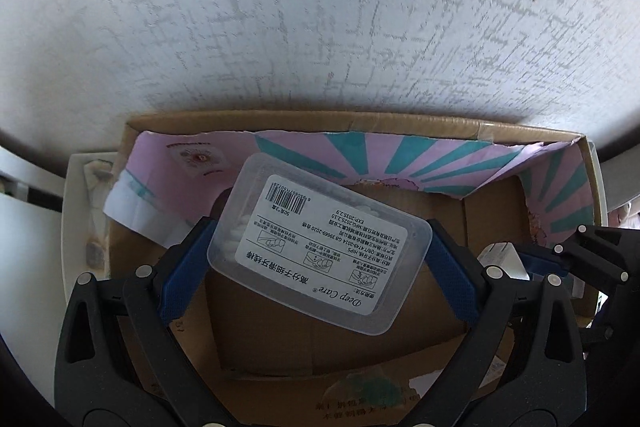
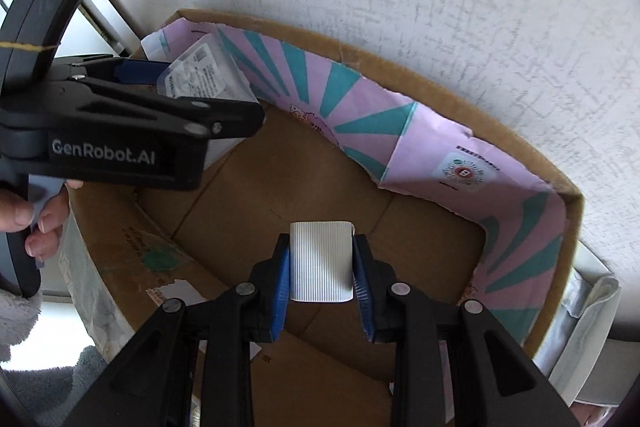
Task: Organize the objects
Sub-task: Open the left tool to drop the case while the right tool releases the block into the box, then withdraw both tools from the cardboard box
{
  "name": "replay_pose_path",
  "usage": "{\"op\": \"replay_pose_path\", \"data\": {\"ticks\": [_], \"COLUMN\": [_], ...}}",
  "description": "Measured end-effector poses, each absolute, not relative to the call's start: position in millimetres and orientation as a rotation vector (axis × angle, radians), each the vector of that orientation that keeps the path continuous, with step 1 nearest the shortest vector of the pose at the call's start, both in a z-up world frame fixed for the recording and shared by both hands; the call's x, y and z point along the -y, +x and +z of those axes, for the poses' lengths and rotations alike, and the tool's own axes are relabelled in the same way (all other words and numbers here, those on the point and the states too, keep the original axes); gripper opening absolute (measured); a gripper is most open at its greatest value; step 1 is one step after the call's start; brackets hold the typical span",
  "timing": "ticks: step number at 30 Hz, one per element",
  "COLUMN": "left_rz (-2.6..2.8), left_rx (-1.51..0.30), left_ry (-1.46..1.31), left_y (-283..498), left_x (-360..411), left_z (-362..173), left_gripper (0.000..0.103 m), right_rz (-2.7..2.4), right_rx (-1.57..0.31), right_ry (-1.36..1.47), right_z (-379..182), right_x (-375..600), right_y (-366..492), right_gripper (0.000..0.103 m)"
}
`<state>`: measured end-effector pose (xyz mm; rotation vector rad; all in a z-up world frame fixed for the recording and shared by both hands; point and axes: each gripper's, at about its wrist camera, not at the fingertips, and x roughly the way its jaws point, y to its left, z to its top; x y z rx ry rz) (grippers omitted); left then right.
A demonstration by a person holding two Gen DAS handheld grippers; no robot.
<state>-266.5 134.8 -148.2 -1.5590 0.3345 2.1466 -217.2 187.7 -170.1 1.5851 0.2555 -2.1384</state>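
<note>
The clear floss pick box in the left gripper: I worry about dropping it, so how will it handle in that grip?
The clear plastic box looks rigid and probably light. Its smooth walls may slip, since the left gripper clamps it skewed. Probably not fragile if released over the cardboard box.

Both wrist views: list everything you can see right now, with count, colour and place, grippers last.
Clear plastic floss-pick box with white label: one, translucent, held above the carton's floor.
White ribbed rectangular block: one, white, held over the carton's floor.
Brown cardboard carton: one, open-topped, against the wall.
Pink and teal printed paper: one sheet, lining the carton's inner walls.
White textured wall: behind the carton.
Left gripper: black, blue pads, shut on the floss-pick box.
Right gripper: black, blue pads, shut on the ribbed block.
</note>
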Motion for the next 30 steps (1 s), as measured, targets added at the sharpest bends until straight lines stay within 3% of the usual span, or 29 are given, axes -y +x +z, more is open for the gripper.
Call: {"op": "replay_pose_path", "data": {"ticks": [7,9,10,11,13,30], "left_rz": [2.123,2.113,2.111,2.110,2.109,2.120], "left_rx": [-0.431,-0.461,-0.474,-0.486,-0.504,-0.399], "left_ry": [-1.545,-1.541,-1.533,-1.525,-1.512,-1.380], "left_y": [-264.2,-263.0,-262.1,-261.5,-260.8,-231.1], "left_x": [-145.9,-149.4,-151.2,-152.6,-154.8,-150.3], "left_z": [-154.2,-155.0,-154.7,-154.0,-151.8,-86.7], "left_gripper": [0.101,0.103,0.103,0.102,0.102,0.102], "right_rz": [-2.137,-2.149,-2.148,-2.145,-2.131,-2.257], "right_rx": [-0.266,-0.268,-0.257,-0.236,-0.196,-0.094], "right_ry": [1.565,1.568,1.579,1.579,1.575,1.522], "right_z": [-169.7,-167.2,-166.6,-165.6,-163.7,-113.3], "right_x": [-186.2,-186.7,-187.7,-189.0,-191.8,-231.5], "right_y": [-207.8,-206.4,-206.2,-205.4,-202.4,-151.3], "right_gripper": [0.030,0.052,0.076,0.092,0.100,0.102]}}
